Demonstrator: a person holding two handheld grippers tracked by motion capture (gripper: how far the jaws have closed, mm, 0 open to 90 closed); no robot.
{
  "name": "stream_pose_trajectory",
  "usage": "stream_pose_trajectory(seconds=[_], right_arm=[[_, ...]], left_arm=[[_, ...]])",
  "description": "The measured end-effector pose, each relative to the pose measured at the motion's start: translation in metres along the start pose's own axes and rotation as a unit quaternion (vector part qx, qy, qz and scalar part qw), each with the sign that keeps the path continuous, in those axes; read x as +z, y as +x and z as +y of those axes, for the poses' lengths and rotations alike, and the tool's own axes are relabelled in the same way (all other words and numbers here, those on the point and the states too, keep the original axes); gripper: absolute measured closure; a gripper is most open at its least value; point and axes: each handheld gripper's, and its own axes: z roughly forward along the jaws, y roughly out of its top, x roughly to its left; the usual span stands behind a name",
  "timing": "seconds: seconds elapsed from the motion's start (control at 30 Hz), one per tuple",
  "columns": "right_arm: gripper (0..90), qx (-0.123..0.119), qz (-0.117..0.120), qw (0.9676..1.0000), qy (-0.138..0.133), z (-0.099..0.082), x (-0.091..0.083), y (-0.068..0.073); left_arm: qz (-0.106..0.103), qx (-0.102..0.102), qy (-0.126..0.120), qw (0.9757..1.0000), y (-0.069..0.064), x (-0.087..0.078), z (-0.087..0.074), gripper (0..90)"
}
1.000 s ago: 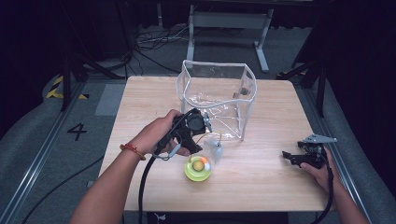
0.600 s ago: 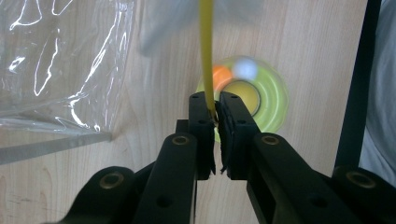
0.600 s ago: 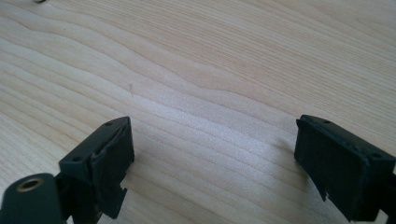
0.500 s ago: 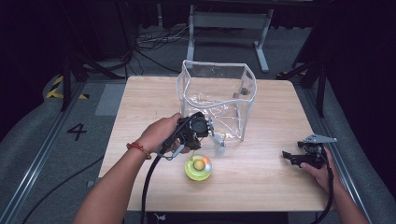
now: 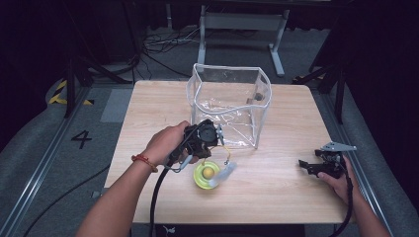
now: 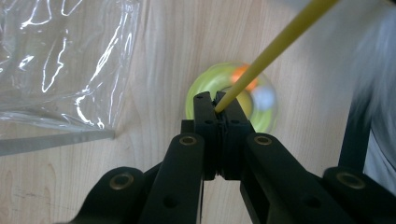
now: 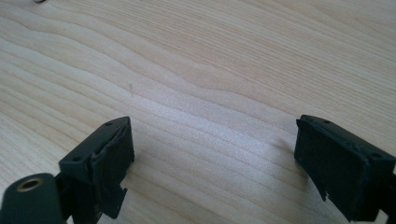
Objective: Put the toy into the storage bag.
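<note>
1. While the high view is the guide, read the layout first: the left gripper [image 5: 210,138] sits at mid-frame with a thin yellow cord [image 5: 228,153] running down from it to a green-yellow toy [image 5: 206,175] on the worktop [image 5: 286,173], just below the clear plastic bag [image 5: 230,106].
2. Judge the lift from that view: the cord looks short, so raising slowly should keep the toy from swinging into the bag wall.
3. At lower right of the same view, the right gripper [image 5: 309,167] rests on the worktop, well apart from the toy; it could steady the bag rim if needed.
4. Through the left gripper view, the jaws are clenched on the yellow cord [image 6: 271,51], which runs from frame centre to upper right; the toy [image 6: 229,95] lies blurred behind the tips. Keep that pinch firm.
5. Across the right gripper view, the jaws stand released and wide over bare worktop [image 7: 210,70].
</note>
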Motion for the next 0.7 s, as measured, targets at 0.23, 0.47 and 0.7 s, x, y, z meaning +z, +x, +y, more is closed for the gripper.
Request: stream_pose_trajectory(seconds=[0.23,0.47,0.7], right_arm=[[12.2,0.000,0.000,1.0000,0.000,0.000,0.000,0.000],[12.3,0.000,0.000,1.0000,0.000,0.000,0.000,0.000],[12.2,0.000,0.000,1.0000,0.000,0.000,0.000,0.000]], left_arm=[[0.013,-0.020,-0.027,0.9994,0.002,-0.011,-0.005,88.4],[0.021,-0.018,-0.051,0.9983,0.003,-0.040,-0.003,88.4],[0.049,-0.031,-0.066,0.9961,0.006,-0.072,0.001,88.4]])
